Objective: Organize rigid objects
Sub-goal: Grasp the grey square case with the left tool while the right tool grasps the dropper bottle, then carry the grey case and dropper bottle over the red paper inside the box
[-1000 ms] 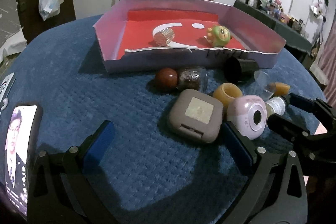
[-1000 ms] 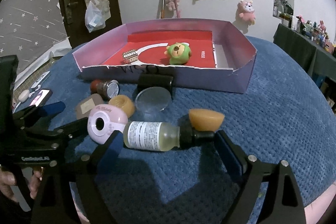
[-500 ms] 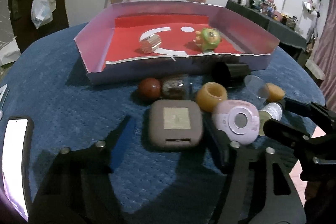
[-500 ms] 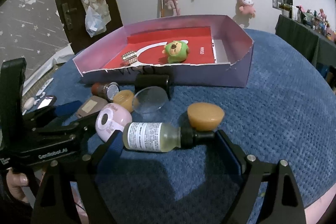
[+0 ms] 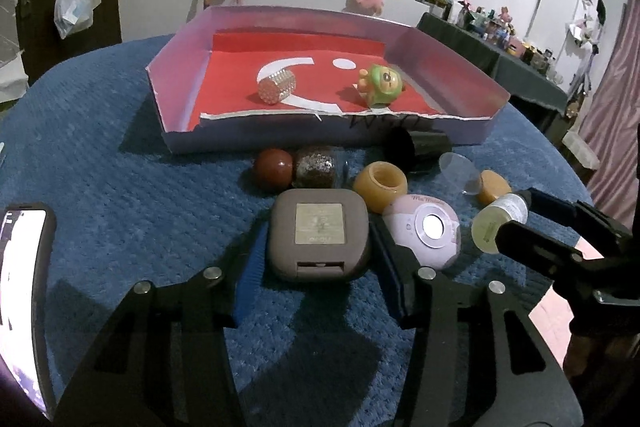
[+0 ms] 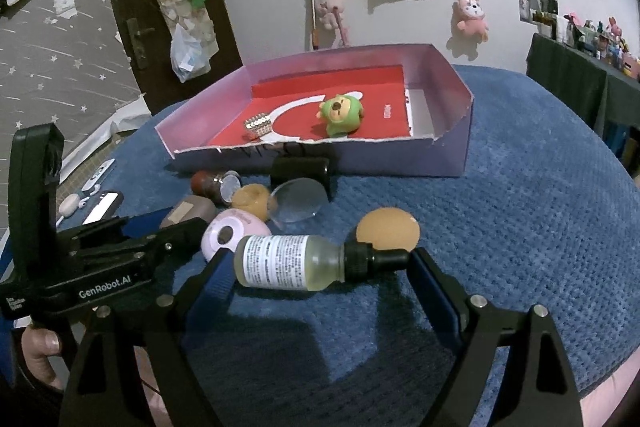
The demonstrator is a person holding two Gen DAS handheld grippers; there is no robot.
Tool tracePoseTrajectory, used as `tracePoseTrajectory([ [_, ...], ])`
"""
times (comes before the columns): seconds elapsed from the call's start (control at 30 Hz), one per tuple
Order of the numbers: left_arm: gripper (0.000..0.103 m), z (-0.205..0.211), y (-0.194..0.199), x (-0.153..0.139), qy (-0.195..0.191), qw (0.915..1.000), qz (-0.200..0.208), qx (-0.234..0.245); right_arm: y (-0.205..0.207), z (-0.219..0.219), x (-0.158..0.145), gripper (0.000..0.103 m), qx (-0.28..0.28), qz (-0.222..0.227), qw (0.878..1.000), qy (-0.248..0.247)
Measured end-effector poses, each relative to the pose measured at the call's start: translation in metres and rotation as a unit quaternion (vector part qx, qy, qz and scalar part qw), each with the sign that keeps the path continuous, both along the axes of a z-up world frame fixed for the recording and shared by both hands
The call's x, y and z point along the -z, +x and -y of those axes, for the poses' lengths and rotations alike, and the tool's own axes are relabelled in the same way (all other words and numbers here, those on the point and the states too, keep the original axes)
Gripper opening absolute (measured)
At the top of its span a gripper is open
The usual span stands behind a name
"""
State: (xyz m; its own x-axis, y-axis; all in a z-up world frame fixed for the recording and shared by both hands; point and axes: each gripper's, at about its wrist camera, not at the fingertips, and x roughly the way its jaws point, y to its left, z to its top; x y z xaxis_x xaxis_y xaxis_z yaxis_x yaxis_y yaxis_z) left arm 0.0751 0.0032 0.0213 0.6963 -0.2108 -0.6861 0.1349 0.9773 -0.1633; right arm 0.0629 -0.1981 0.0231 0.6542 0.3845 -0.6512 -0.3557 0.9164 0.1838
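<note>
Left wrist: hand-held gripper [image 5: 318,259] now closed on case [image 5: 318,233].

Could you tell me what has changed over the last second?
The left gripper moved forward and closed in around the grey square case; contact is unclear. The right gripper closed end to end onto the small bottle. The box and its toys stayed put.
</note>
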Motion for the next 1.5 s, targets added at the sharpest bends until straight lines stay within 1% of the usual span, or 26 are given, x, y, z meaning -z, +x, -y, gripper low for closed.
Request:
tracePoseTrajectory([
  [0.37, 0.049, -0.001, -0.010, -0.016, -0.005, 0.9998, 0.020, 0.001, -0.005, -0.004, -0.013, 0.089, -0.013, 0.017, 1.000, 0.004],
  [0.83, 0.049, -0.005, -0.011, -0.025, -0.012, 0.9995, 0.027, 0.005, -0.003, -0.009, -0.020, 0.089, -0.023, 0.026, 0.999, 0.001],
  [1.13, 0.049, -0.007, -0.005, -0.033, -0.013, 0.9993, 0.035, 0.005, 0.002, -0.015, -0.031, 0.089, -0.030, 0.039, 0.999, 0.002],
  [1.27, 0.049, -0.009, -0.002, -0.040, -0.015, 0.9991, 0.040, 0.008, 0.006, -0.015, -0.035, 0.089, -0.034, 0.040, 0.999, 0.004],
  [1.5, 0.049, -0.009, 0.007, -0.053, -0.008, 0.9988, 0.048, 0.010, 0.016, -0.017, -0.044, 0.089, -0.040, 0.042, 0.998, 0.012],
])
